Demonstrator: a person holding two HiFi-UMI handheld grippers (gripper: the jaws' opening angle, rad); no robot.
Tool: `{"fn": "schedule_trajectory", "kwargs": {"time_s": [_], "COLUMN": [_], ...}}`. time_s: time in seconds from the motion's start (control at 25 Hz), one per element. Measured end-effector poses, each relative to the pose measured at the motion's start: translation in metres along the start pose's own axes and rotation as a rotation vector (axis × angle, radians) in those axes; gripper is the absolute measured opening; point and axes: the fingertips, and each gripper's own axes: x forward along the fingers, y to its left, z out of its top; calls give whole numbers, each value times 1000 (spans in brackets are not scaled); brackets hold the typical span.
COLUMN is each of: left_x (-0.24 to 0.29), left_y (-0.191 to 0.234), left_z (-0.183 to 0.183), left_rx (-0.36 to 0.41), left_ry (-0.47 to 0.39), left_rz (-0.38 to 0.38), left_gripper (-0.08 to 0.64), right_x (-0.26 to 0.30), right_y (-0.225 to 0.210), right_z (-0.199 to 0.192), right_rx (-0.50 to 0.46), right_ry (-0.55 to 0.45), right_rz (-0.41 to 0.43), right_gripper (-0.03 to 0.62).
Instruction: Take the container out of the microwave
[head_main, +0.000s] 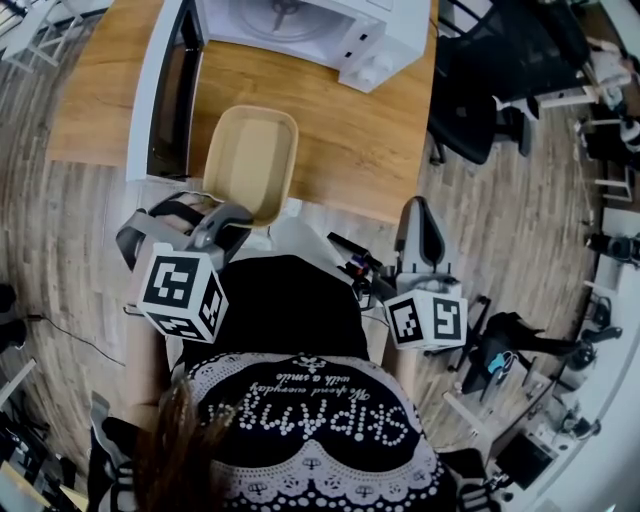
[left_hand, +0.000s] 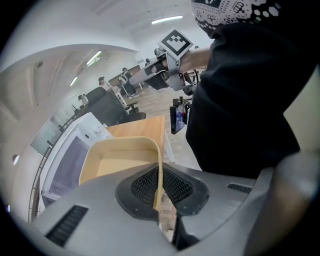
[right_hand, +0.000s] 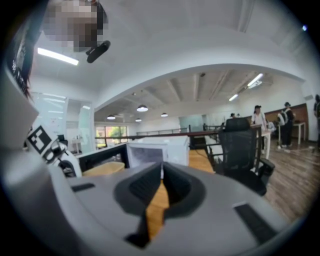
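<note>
A beige rectangular container (head_main: 250, 158) hangs over the wooden table's near edge, out in front of the white microwave (head_main: 300, 25). My left gripper (head_main: 228, 222) is shut on its near rim. In the left gripper view the thin wall of the container (left_hand: 117, 160) is pinched between the pads (left_hand: 170, 186), and the inside looks empty. My right gripper (head_main: 420, 232) is held off the table's near right corner. Its jaws (right_hand: 161, 172) are shut with nothing between them. The microwave (right_hand: 156, 150) stands ahead of it, its cavity facing this way.
The microwave door (head_main: 165, 90) stands swung open at the left of the wooden table (head_main: 320, 95). A black office chair (head_main: 480, 95) sits right of the table. The person's dark-clothed body fills the near side. More chairs and people stand far off.
</note>
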Motion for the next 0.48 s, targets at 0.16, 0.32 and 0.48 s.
{"fn": "schedule_trajectory", "kwargs": {"time_s": [0.16,0.32,0.48], "left_x": [0,-2,-2], "left_y": [1,4,6], "left_z": [1,1,0], "left_rx": [8,12,7], "left_ry": [4,11,14], "left_rz": [1,11,17], "left_gripper": [40,40,40], "right_x": [-1,-1,0], "right_y": [0,0,0], "right_z": [2,2,2], "right_rx": [-1,-1,-4], "right_ry": [-3,-2,0], "right_rz": [1,2,1], "right_gripper": [35,35,35]}}
